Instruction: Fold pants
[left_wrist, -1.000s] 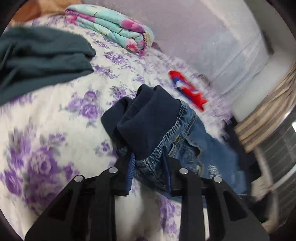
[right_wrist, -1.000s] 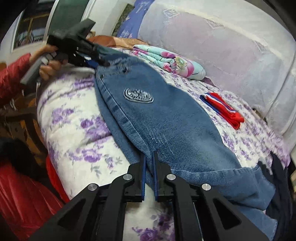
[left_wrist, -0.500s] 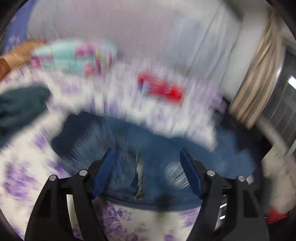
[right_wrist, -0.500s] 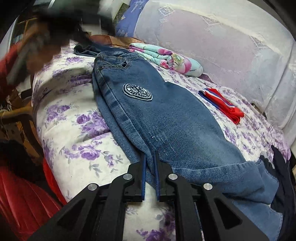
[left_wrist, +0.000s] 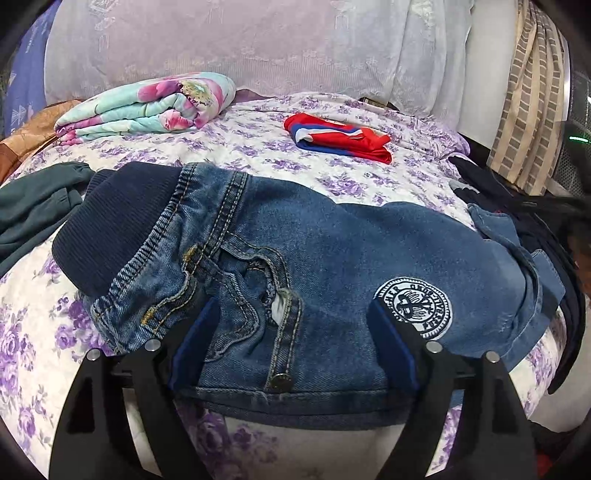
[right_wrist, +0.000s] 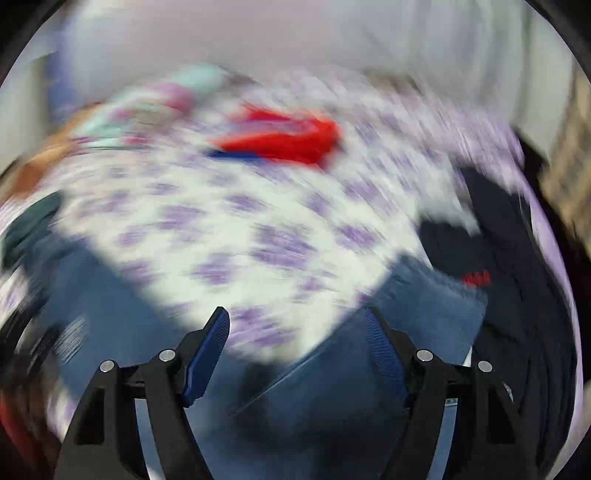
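Small blue denim pants (left_wrist: 332, 258) with a navy ribbed waistband (left_wrist: 110, 221) and a round white patch (left_wrist: 413, 306) lie flat on the floral bedspread (left_wrist: 221, 147), waist to the left and legs to the right. My left gripper (left_wrist: 291, 332) is open, its jaws wide apart just above the pants' near edge by the fly. My right gripper (right_wrist: 295, 332) is open too, over the leg end of the pants (right_wrist: 424, 306). The right wrist view is heavily blurred.
A folded floral blanket (left_wrist: 147, 107) and a red and blue folded garment (left_wrist: 340, 136) lie farther back on the bed. A dark green garment (left_wrist: 33, 206) lies at the left. Dark clothes (left_wrist: 535, 221) are piled at the right edge.
My left gripper let go of the waistband and opened, and the pants now lie flat. My right gripper let go of the leg, opened, and is swinging fast.
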